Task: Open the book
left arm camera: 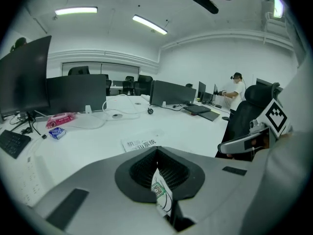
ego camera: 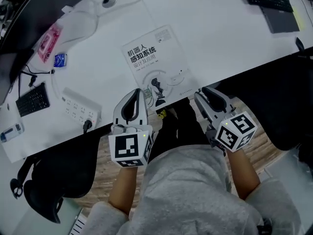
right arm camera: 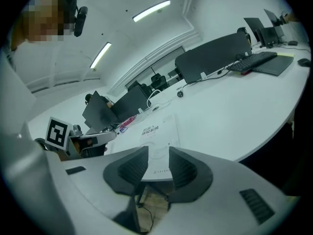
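In the head view, we see the closed book [ego camera: 155,65] lying flat on the white counter [ego camera: 225,48], just beyond the fingertips of the left gripper [ego camera: 139,93] and the right gripper [ego camera: 202,94]. In the left gripper view, our fingers meet at the tips and grip nothing; the book lies ahead of them. In the right gripper view, our fingers stand apart and empty, and the book's near edge shows through the gap, untouched.
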A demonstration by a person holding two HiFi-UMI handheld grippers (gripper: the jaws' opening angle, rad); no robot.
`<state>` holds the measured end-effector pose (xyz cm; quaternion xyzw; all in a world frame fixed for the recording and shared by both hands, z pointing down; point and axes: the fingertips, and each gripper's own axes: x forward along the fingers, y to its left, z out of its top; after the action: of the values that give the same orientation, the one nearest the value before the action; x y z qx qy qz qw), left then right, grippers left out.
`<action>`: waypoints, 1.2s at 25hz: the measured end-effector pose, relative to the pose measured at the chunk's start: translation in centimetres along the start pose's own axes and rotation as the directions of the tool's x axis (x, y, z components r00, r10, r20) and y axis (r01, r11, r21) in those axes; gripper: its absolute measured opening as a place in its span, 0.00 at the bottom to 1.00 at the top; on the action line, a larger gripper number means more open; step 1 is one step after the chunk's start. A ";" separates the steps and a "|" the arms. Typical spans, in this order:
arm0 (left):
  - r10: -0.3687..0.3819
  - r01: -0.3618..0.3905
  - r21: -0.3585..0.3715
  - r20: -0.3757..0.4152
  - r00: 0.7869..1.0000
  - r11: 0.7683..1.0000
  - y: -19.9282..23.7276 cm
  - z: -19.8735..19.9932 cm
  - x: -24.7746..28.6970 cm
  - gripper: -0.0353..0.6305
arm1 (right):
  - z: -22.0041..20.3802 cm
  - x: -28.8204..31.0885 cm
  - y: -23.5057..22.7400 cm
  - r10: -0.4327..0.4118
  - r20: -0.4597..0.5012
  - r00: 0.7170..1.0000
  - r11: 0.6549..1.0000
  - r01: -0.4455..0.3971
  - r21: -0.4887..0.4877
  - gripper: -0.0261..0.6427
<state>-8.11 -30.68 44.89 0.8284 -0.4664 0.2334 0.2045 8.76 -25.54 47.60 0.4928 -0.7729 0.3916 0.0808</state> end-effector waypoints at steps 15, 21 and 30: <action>-0.047 0.044 -0.025 -0.149 0.988 0.999 -1.2 -5.5 6.6 0.07 | -4.4 2.4 -3.4 0.037 -0.054 0.998 0.985 -0.027 0.170 0.25; -0.035 0.033 -0.015 -0.186 0.982 0.999 -1.6 -6.4 7.3 0.07 | -3.7 2.0 -1.9 0.181 -0.011 0.983 0.956 -0.173 0.239 0.23; -0.032 0.029 -0.015 -0.210 0.977 0.999 -1.6 -6.6 7.6 0.07 | -3.8 4.1 -1.0 0.234 -0.023 0.972 0.931 -0.218 0.292 0.15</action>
<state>-4.54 -31.36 54.44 0.8049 -0.4306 0.3139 0.2611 6.50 -26.01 52.85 0.3956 -0.7567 0.5204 -0.0150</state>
